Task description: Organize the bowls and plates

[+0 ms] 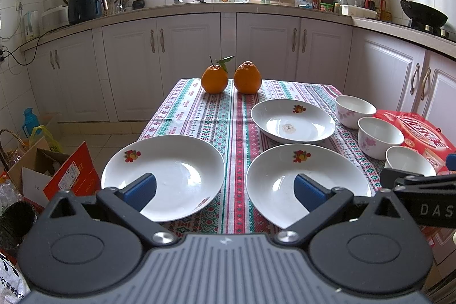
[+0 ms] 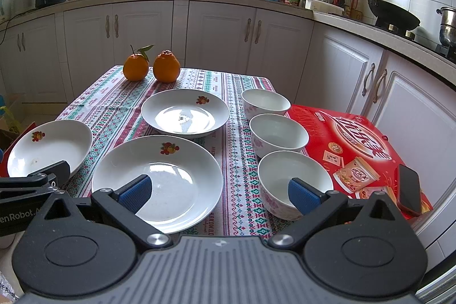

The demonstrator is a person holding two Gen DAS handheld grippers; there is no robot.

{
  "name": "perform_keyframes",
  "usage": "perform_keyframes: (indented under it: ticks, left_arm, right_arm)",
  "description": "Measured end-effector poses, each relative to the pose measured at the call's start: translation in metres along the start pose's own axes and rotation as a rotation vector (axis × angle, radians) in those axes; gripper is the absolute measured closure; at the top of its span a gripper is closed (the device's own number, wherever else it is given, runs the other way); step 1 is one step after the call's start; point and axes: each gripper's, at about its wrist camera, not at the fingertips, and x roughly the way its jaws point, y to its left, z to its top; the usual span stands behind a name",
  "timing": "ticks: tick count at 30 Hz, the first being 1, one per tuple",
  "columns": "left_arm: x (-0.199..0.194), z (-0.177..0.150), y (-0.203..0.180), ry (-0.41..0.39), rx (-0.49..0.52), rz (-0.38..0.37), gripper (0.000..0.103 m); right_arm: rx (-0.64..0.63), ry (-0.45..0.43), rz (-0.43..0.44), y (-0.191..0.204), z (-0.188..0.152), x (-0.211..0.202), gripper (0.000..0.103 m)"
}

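Three white plates with a fruit print lie on the patterned tablecloth: a near-left plate [image 1: 171, 175] [image 2: 51, 144], a near-middle plate [image 1: 302, 175] [image 2: 171, 175] and a far plate [image 1: 293, 120] [image 2: 185, 111]. Three white bowls with pink flowers stand in a row on the right: far bowl [image 2: 265, 101] [image 1: 354, 107], middle bowl [image 2: 278, 133] [image 1: 379, 134], near bowl [image 2: 285, 175] [image 1: 407, 158]. My left gripper [image 1: 225, 190] hovers open above the gap between the two near plates. My right gripper [image 2: 219, 194] is open, between the near-middle plate and the near bowl, holding nothing.
Two oranges [image 1: 230, 77] sit at the table's far edge. A red box [image 2: 356, 144] with a phone [image 2: 409, 188] on it lies right of the bowls. Cardboard boxes [image 1: 54, 173] stand on the floor at left. White kitchen cabinets [image 1: 199, 47] run behind the table.
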Motion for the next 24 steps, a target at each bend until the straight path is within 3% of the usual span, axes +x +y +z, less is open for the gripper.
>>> perform_keyframes:
  ticks: [24]
  left_arm:
    - [0.0066,-0.0003,0.0017,0.007,0.005,0.007,0.001]
  right_arm:
    - [-0.012,0.015,0.01,0.0011,0.0019,0.0088,0.0]
